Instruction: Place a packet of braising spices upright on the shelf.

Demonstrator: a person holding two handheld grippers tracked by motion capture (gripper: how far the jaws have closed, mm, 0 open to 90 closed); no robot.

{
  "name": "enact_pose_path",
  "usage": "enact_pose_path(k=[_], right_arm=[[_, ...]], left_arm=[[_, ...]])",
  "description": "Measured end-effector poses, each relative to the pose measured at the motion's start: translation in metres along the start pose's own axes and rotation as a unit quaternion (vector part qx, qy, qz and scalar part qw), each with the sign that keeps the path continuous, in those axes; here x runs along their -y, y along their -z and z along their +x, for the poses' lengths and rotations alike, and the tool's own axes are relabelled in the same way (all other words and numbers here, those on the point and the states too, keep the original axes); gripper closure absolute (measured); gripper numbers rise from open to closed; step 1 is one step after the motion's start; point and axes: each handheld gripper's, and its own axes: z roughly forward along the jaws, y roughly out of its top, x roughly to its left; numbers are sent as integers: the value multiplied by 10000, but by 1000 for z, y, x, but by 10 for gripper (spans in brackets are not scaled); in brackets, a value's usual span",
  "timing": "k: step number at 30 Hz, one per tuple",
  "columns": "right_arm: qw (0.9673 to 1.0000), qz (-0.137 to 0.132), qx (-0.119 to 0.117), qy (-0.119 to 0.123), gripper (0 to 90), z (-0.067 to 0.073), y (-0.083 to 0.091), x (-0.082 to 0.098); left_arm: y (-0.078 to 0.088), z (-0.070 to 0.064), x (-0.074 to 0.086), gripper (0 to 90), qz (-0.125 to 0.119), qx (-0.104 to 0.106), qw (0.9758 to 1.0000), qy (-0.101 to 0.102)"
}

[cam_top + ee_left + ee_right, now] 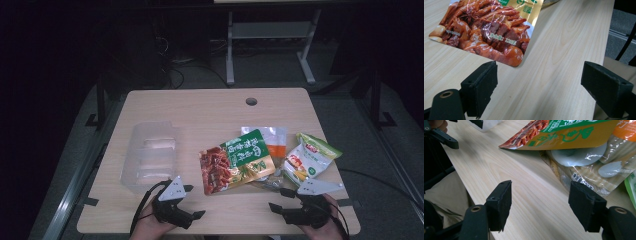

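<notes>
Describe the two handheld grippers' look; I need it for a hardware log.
Both the left gripper and right gripper are black with two blocky, foam-faced jaws, screw holes in the arms, a grey three-cornered plate on top and a black trailing cable. No sleeves visible.

L gripper (189,201) & R gripper (281,199) low, fingers wide apart (nothing between).

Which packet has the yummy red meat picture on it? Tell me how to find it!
Start at the wooden table and find the clear plastic tray on its left side. Just right of the tray lies a flat packet, on top of the other bags. Its left end pictures red-brown meat and the rest is yellow with a green band.
</notes>
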Motion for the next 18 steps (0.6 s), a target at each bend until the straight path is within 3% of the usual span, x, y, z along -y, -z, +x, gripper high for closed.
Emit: enact_pose_path(k=[8,16,18], right_arm=[[10000,31,29,13,338,1,-2,0],[9999,-49,65,-144,324,3,-3,-4],[9998,-55,92,-176,323,3,-4,-7]], left_arm=[[1,1,0,133,-22,-12,10000,6],[0,0,-1,133,-20,-4,10000,-30],[2,-1,-2,133,-44,-33,9999,-147]])
